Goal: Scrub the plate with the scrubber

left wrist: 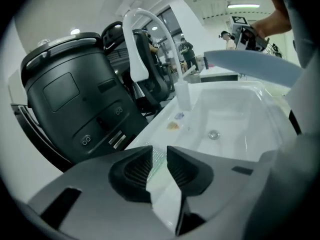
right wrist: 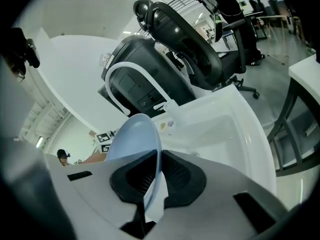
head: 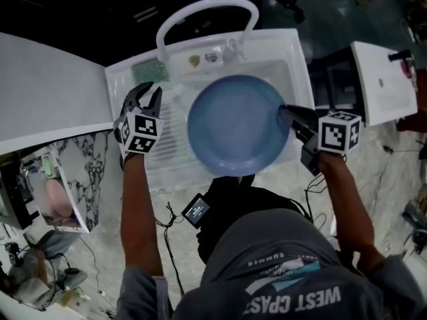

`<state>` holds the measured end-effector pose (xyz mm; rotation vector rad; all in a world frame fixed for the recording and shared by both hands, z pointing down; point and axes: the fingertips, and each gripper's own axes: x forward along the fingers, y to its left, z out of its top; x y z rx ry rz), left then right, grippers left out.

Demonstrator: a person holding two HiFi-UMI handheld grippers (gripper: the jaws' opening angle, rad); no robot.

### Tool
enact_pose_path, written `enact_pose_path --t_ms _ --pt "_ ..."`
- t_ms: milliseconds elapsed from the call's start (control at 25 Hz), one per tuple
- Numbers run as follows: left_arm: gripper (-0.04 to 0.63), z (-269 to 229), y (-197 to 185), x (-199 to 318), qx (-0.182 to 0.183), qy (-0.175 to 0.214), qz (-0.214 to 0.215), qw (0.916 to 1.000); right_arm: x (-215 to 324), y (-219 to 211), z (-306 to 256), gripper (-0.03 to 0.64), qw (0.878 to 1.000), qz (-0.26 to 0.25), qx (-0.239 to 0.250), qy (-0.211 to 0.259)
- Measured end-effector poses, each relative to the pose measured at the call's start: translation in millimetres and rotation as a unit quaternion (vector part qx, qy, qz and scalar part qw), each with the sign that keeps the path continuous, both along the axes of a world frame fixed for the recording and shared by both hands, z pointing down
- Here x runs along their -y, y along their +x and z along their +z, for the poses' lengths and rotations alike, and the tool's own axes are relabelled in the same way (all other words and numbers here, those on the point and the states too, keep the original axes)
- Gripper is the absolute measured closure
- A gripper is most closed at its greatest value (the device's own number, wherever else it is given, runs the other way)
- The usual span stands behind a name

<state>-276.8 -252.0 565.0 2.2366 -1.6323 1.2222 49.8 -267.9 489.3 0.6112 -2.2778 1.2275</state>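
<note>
Two grippers: one in each of my hands, both over the white sink (head: 297,59)
Sink basin: the drain (left wrist: 214,134) shows at its bottom; the blue plate (head: 237,125) hangs above it, clear of the basin floor
Sink back ledge: two small bits (head: 194,60), one yellowish and one purplish, lie by the foot of the white faucet (head: 207,7); the green scrubber (head: 149,69) lies flat in the ledge's left corner
Right gripper (right wrist: 158,170): my fingers are closed on the plate's right rim, with the thin edge pinched between the pads
Left gripper (head: 151,89): my fingers stand a little apart and grip nothing
Scrubber to left fingers: just ahead of the tips, seen through the gap between them; I cannot tell whether it touches them
Plate to left fingers: off to their right, apart from them
</note>
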Motion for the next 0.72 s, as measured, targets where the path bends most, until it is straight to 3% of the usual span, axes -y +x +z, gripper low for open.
enact_pose_path --t_ms 200,440,560,720 --pt "0.462 38.4 -17.3 8.7 0.08 -0.04 0.017 0.9959 -0.2 5.8 7.2 0.57 1.0 0.004 -0.002 -0.004" --pt "0.37 74.9 -37.6 13.5 0.173 -0.075 0.044 0.981 -1.6 6.8 12.2 0.57 1.0 0.01 -0.002 -0.014" --pt "0.354 82.9 -43.5 16.7 0.2 -0.078 0.054 0.9751 -1.1 8.1 15.1 0.571 1.0 0.011 -0.003 -0.014" --pt "0.371 81.8 -46.1 20.8 0.212 -0.068 0.061 0.9731 -2.0 7.9 16.7 0.569 1.0 0.012 -0.005 -0.016"
